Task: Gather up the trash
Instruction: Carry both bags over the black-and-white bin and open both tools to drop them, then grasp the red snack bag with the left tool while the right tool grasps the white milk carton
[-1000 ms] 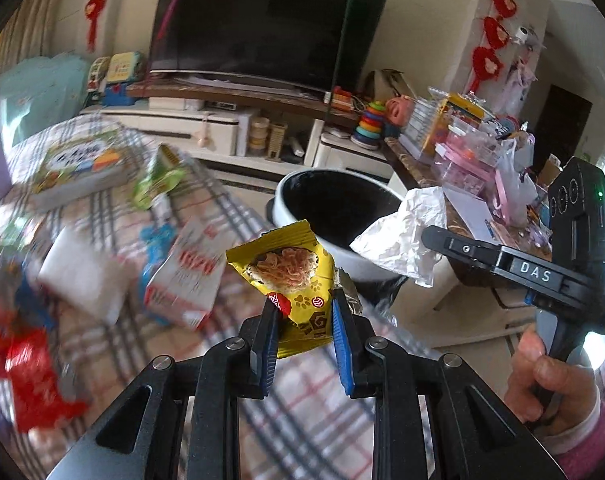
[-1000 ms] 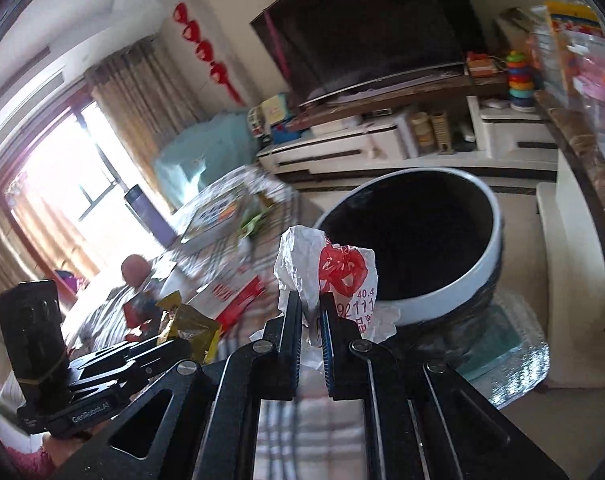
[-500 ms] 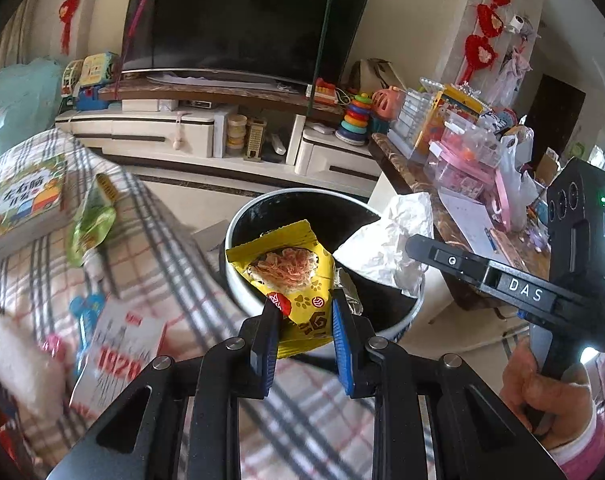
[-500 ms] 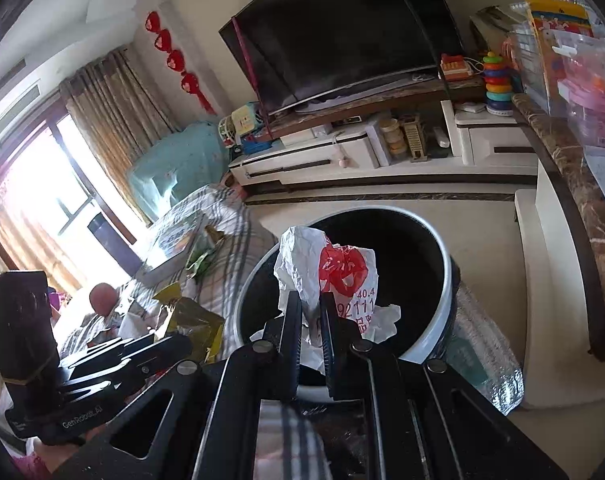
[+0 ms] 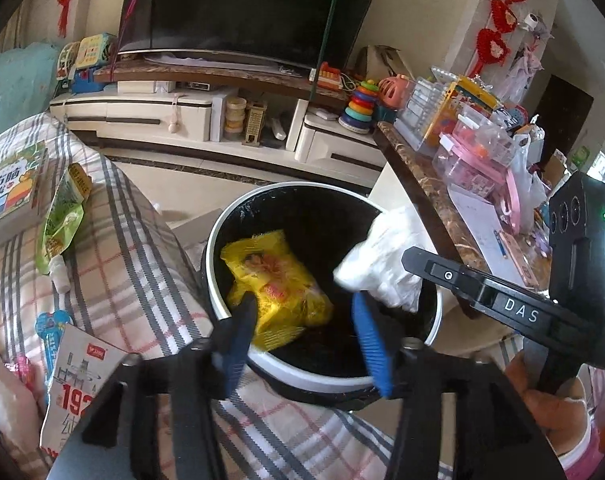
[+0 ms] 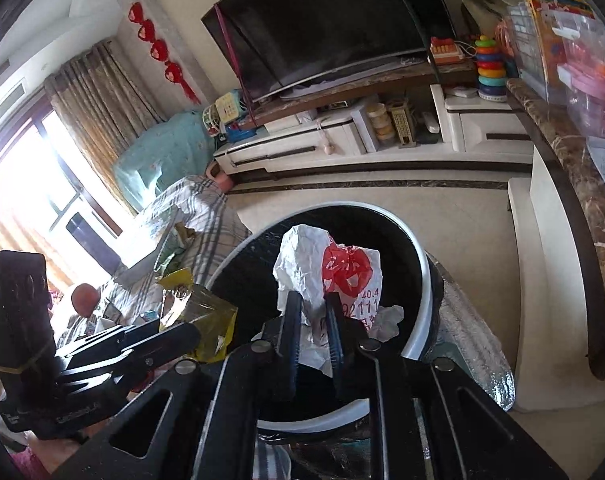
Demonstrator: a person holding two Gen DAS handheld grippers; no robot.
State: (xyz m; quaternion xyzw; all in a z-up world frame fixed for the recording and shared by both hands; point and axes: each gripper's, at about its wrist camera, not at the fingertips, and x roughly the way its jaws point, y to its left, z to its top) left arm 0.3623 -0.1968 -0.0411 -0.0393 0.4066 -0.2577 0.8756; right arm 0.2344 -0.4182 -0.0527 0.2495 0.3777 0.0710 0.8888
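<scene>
A round white bin (image 5: 218, 248) with a black liner stands beside the plaid-covered table; it also shows in the right wrist view (image 6: 420, 320). My left gripper (image 5: 306, 334) is open over the bin's near rim. A yellow snack wrapper (image 5: 276, 288) is free of the fingers, blurred, inside the bin mouth; it also shows in the right wrist view (image 6: 206, 312). My right gripper (image 6: 312, 328) is shut on a crumpled white paper with red print (image 6: 334, 276), held over the bin. The same paper (image 5: 382, 264) shows in the left wrist view.
On the plaid cloth (image 5: 134, 264) lie a green pouch (image 5: 62, 216), a book (image 5: 6, 188), a white-and-red carton (image 5: 74, 384) and a blue packet (image 5: 52, 332). A marble-topped counter (image 5: 426, 200) with plastic boxes stands right of the bin. A TV cabinet (image 5: 182, 116) lies beyond.
My left gripper has opened and let go of the yellow wrapper, which drops into the bin. Both grippers have moved closer over the bin. The right gripper still holds the paper.
</scene>
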